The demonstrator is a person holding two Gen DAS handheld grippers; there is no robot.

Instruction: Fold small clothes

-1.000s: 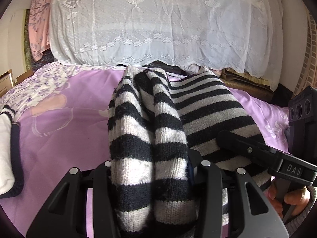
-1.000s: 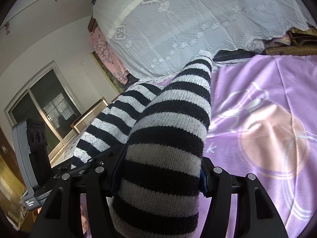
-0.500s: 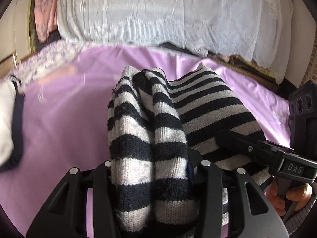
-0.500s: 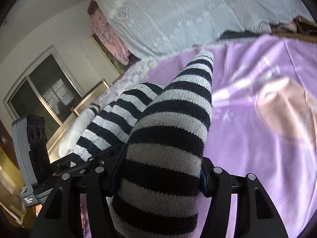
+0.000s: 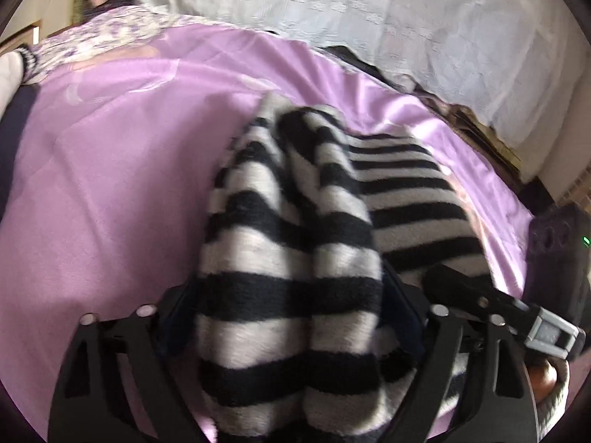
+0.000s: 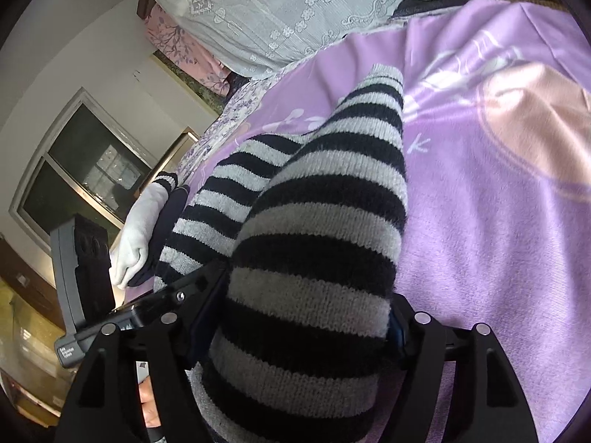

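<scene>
The left gripper (image 5: 291, 317) is closed on a thick bunch of the striped knit sweater (image 5: 295, 243), and the right gripper (image 6: 306, 317) is clamped on another bunch of the same sweater (image 6: 314, 229). Both hold it at the near edge, close to the person, and the two grippers are just beside each other: in the left wrist view the right one shows at the near right, and in the right wrist view the left one shows at the near left.

From both pairs of fingers the sweater runs away toward the far side, so its long axis lies along the fingers. Its far end seems to rest on the purple bedsheet (image 6: 498, 221), while the near part is lifted. I judge that the next move is to carry the held edge forward over the far end; neither hand is clearly nearer to it.

Farther out, a white and navy garment (image 6: 142, 229) lies at the left of the bed, well apart. A white lace cover (image 5: 388, 26) hangs behind the bed, and a window (image 6: 85, 170) is on the far left.
</scene>
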